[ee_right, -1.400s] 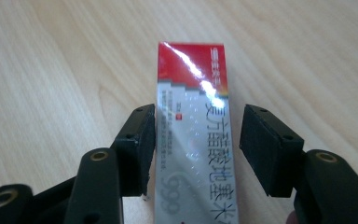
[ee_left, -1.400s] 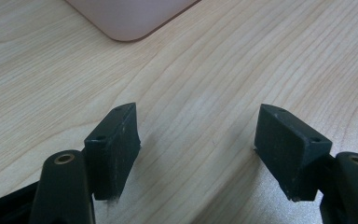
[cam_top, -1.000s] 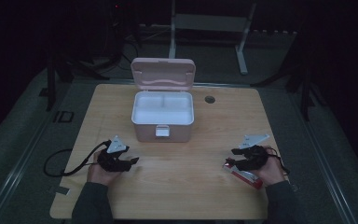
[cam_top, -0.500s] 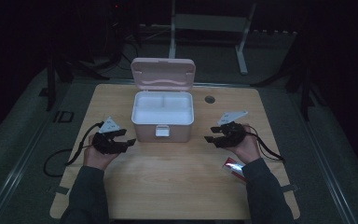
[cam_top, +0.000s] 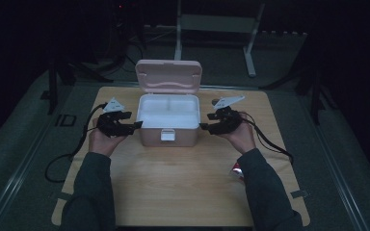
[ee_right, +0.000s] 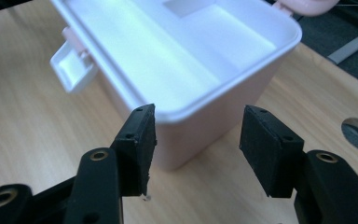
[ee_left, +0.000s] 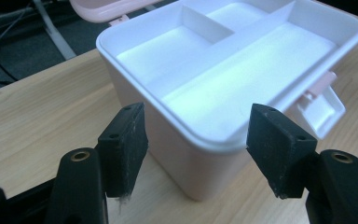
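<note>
Pink plastic box (cam_top: 168, 122) with its hinged lid thrown back sits mid-table in the high view, and you bracket it, left gripper (cam_top: 134, 126) and right gripper (cam_top: 203, 126), ready to take both ends. The left gripper view shows wide, empty jaws facing 1 corner (ee_left: 200, 172). The right gripper view shows jaws just opened wider, nothing between them, facing another corner (ee_right: 186, 149).

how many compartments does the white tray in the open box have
3. In the white tray of the pink box, seen from the left gripper view: one long compartment along the latch side, and two smaller ones behind it, and. Nothing lies in them.
</note>
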`<state>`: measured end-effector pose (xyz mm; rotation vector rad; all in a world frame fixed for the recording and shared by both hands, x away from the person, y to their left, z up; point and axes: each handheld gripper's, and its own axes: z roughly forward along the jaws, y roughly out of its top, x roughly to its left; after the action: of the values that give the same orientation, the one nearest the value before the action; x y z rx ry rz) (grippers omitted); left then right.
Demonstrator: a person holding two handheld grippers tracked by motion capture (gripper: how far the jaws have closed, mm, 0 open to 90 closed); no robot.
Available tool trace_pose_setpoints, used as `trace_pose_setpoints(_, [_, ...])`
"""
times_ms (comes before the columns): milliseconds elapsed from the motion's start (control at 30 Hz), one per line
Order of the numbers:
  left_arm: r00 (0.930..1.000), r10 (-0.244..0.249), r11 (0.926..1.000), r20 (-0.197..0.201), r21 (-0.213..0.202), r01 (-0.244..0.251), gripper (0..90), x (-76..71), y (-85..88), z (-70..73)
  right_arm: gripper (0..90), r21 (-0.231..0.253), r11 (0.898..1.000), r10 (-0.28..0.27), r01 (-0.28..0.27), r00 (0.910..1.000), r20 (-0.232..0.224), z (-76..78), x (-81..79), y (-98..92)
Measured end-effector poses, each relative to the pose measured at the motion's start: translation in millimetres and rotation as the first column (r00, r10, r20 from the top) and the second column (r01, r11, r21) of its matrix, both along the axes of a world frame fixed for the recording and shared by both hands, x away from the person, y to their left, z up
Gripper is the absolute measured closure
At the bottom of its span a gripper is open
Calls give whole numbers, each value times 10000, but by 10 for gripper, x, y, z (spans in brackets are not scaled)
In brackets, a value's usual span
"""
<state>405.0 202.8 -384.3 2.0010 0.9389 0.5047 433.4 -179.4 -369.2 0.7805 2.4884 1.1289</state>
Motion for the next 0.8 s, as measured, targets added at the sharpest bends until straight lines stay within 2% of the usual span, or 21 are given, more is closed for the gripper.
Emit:
trace_pose_setpoints(100, [9998,159,9999,-134,-48,-160,373,84,-28,-39,453,355,9994,-39,45,9998,-178,6,71,72])
trace_pose_setpoints(167, [9998,159,9999,-134,-48,-160,374,84,-28,-39,453,327,9994,-104,109,9999,-134,2,92,98])
trace_pose_setpoints(200, [9994,268,9995,-239,-133,-271,374,136,-40,-76,451,327,9994,-104,109,9999,-134,2,92,98])
trace_pose_setpoints(267, [9989,324,9992,-337,-224,-332,376,175,-50,-108,445,254,9996,-143,150,9995,-286,-37,164,179])
trace_pose_setpoints(433, [9975,336,9989,-627,-315,-356,379,256,-79,-157,436,265,9993,-266,281,9981,-556,-95,242,223])
trace_pose_setpoints(800, [9942,382,9980,-1009,-472,-431,389,297,-152,-200,428,386,9981,-451,484,9957,-812,-144,274,218])
